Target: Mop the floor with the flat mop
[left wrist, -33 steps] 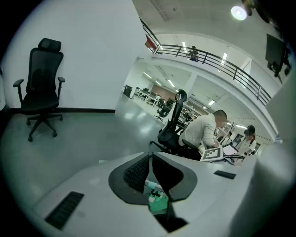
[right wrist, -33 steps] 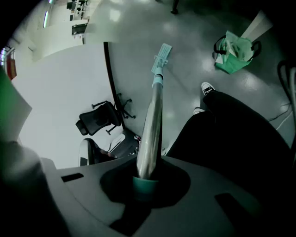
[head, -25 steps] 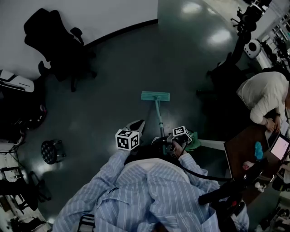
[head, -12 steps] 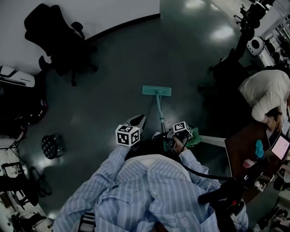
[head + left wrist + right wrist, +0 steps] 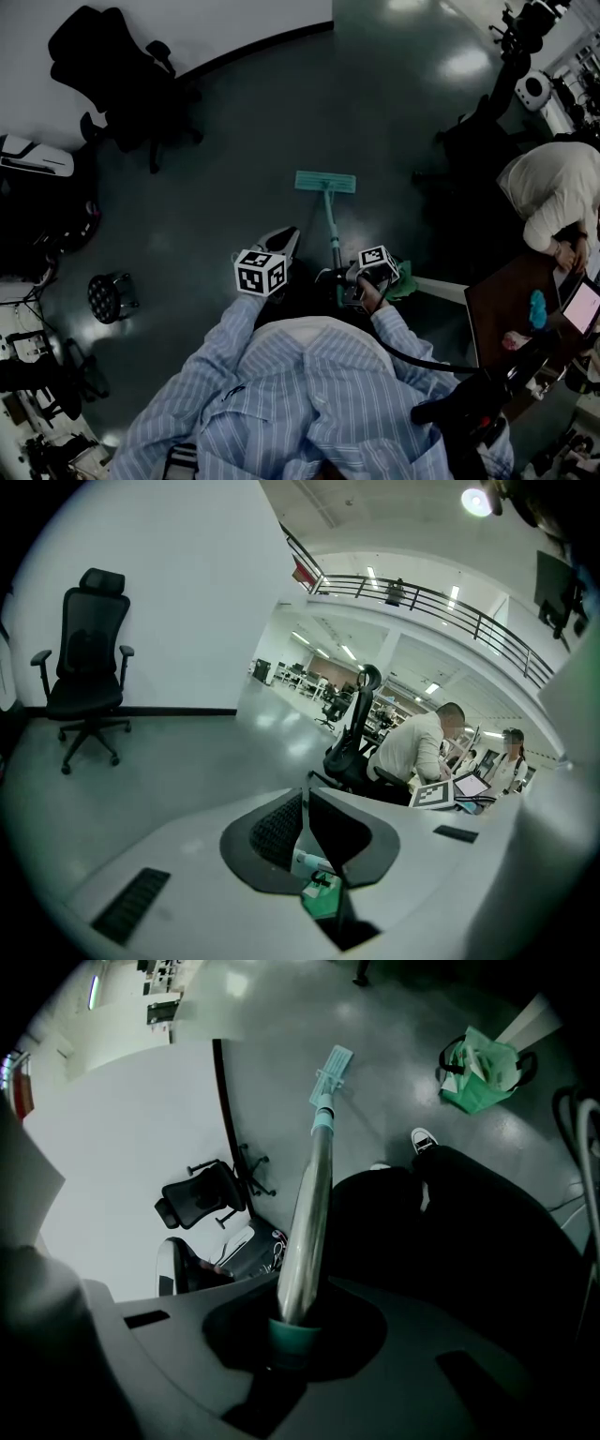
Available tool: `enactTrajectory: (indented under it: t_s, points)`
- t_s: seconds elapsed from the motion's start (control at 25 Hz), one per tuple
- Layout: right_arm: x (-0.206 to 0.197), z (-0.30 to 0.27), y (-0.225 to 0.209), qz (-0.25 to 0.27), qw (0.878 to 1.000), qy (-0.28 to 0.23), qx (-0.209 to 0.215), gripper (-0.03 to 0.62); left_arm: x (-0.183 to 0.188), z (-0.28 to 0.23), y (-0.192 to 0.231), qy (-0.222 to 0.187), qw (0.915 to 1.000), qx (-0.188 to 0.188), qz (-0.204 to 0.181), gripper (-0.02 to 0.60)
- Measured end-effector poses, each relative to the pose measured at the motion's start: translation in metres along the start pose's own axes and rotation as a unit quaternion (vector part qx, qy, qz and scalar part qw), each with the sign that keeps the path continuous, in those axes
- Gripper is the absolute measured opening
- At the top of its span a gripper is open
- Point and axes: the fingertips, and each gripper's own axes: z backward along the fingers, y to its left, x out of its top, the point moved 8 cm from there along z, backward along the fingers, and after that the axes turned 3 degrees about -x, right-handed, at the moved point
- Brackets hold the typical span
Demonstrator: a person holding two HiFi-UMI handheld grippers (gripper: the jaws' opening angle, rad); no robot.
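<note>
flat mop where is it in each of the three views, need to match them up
Head view: flat mop head on the floor at centre, handle running down to the right gripper.
Left gripper view: not clearly in it; a pale tube low behind the jaws may be its handle.
Right gripper view: handle rises from the shut jaws, head at top centre.
Shared landmark: the black office chair.
</note>
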Motion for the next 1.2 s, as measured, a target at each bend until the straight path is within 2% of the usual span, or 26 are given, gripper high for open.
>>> enactTrajectory:
  t_s: [0.2,0.56,0.84,1.2]
  points:
    - [0.0,0.0,0.009,-0.003,1.0,-0.001,0.008,0.035,0.01,-0.006,-0.001,0.004,0.9998,-0.012,-0.014,0.023]
    - [0.018,0.005,0.02,-0.003,1.0,-0.008,0.023,0.034,0.026,-0.03,0.019,0.025,0.9992,-0.028,-0.016,0.023]
    - [0.034,0.015,0.061,0.001,1.0,-0.017,0.021,0.034,0.058,-0.053,0.038,0.046,0.9977,-0.047,-0.016,0.023]
    - [0.104,0.052,0.109,0.007,0.999,-0.038,0.032,0.034,0.091,-0.099,0.042,0.056,0.9967,-0.058,-0.011,0.023]
